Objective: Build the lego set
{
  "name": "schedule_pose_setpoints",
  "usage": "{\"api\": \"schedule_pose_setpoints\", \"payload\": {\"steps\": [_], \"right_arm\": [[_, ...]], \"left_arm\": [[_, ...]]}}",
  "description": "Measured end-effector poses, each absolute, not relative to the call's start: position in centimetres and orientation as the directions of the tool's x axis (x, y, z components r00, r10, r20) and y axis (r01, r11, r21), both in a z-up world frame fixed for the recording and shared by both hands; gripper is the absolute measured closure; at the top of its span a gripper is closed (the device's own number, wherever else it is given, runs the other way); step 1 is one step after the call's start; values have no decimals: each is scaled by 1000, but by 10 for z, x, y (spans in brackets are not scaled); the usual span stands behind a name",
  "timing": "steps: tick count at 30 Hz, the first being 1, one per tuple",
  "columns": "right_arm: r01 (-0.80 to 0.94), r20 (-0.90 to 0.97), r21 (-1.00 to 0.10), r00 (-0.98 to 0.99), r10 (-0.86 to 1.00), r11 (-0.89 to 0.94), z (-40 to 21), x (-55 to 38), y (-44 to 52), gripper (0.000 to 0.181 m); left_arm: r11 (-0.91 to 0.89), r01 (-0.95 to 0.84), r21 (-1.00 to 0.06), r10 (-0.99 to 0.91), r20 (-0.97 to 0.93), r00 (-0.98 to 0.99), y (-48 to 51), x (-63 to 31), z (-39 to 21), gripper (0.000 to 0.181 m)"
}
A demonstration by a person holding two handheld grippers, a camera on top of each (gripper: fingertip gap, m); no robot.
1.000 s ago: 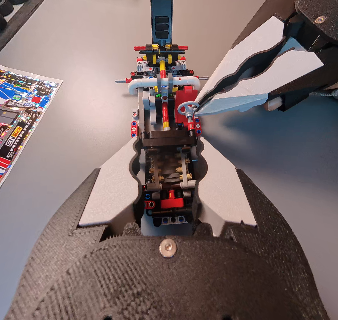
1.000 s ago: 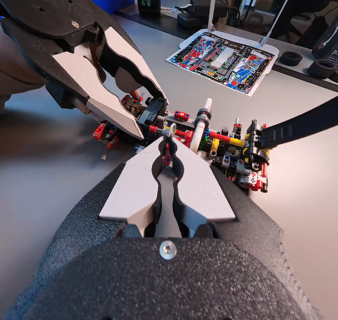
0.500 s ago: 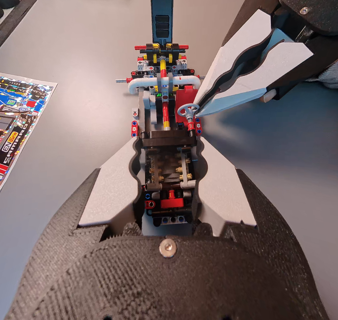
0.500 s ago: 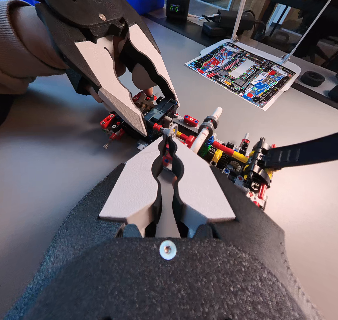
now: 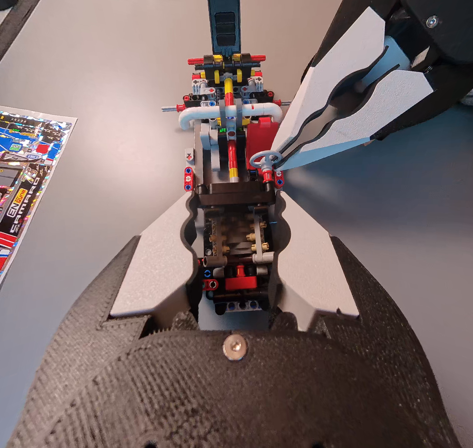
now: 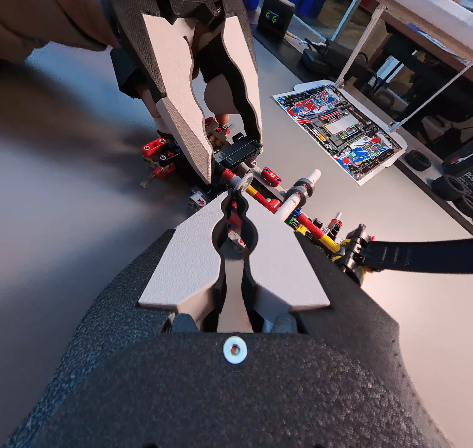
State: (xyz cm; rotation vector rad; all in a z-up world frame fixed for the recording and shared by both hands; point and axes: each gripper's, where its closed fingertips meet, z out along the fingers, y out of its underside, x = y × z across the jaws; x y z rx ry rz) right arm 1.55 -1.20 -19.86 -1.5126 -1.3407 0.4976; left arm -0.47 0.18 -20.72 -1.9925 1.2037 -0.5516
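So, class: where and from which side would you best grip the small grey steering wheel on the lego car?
Pinch the steering wheel by its thin rim, from the car's open right side. It stands raised on a short column beside the red seat, so that rim edge is exposed; the right gripper holds it there.

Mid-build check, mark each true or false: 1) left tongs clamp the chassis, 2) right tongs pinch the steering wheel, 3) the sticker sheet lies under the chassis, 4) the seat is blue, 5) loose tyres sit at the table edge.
1) The left tongs clamp the chassis: true.
2) The right tongs pinch the steering wheel: true.
3) The sticker sheet lies under the chassis: false, it lies apart on the table.
4) The seat is blue: false, red.
5) Loose tyres at the table edge: true.
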Motion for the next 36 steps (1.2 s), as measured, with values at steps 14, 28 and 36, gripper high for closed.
{"api": "schedule_pose_setpoints", "payload": {"steps": [14,28,36], "right_arm": [[451,204,-893,428,880,-12,-191,8,-10,179],[497,319,-868,516,795,25,-197,7,-15,179],[455,277,-890,540,795,1,-192,4,-15,181]], "left_arm": [[-239,-551,-800,-908,-18,419,4,-10,-207,121],[-160,-545,-823,-936,-50,350,4,-14,-207,121],[-160,-581,-798,-936,-64,345,6,-21,-209,121]]}}
